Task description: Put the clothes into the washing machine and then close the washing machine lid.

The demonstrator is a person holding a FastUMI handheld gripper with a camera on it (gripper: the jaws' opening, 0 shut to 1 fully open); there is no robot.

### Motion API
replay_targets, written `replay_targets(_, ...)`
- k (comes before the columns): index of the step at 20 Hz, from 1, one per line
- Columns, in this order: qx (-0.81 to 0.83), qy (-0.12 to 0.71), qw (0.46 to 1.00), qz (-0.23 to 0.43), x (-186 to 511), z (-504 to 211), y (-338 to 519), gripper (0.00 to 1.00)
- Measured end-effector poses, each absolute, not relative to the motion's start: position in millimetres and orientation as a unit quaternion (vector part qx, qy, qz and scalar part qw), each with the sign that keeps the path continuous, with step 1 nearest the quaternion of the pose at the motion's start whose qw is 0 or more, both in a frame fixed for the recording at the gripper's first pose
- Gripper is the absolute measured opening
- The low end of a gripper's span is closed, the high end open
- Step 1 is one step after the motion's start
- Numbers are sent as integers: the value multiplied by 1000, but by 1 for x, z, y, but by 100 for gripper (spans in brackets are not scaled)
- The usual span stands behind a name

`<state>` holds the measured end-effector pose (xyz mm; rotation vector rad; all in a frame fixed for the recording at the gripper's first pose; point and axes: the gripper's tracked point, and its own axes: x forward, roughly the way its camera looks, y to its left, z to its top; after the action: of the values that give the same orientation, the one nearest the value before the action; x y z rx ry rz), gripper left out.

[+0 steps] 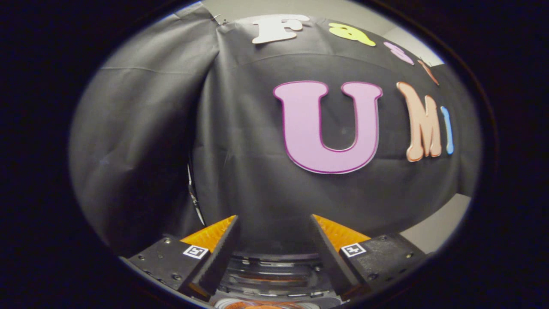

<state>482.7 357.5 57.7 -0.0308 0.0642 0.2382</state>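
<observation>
A: The gripper (274,240) is seen raised and pointed at the booth's black cloth wall (240,163); the jaws are spread wide apart, and nothing is pinched between them.

B: Is any clothing held?

A: None can be made out. The gap between the fingers (223,249) is bare, with only dark cloth beyond it.

B: And the washing machine?

A: Low down, between and just beneath the fingers, a round, ringed, partly see-through thing (274,274) is glimpsed. It may be judged to be the top of the washing machine, perhaps its lid, but so little of it is shown that this cannot be settled. Whether it stands open or closed cannot be told either.

B: So which step is in hand?

A: It is judged to be a moment between grasps: nothing is being carried and nothing is being pushed. Whether clothes are already inside cannot be said.

B: What is called for next?

A: The gripper would need to be tilted down so the machine and any clothes are brought ahead of the jaws. Only then could a garment be pinched, or the lid's edge be met and pressed shut.
</observation>
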Motion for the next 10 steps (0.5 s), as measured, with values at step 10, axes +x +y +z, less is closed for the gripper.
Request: replay_targets(10,-17,84,991,104,499,10,361,100)
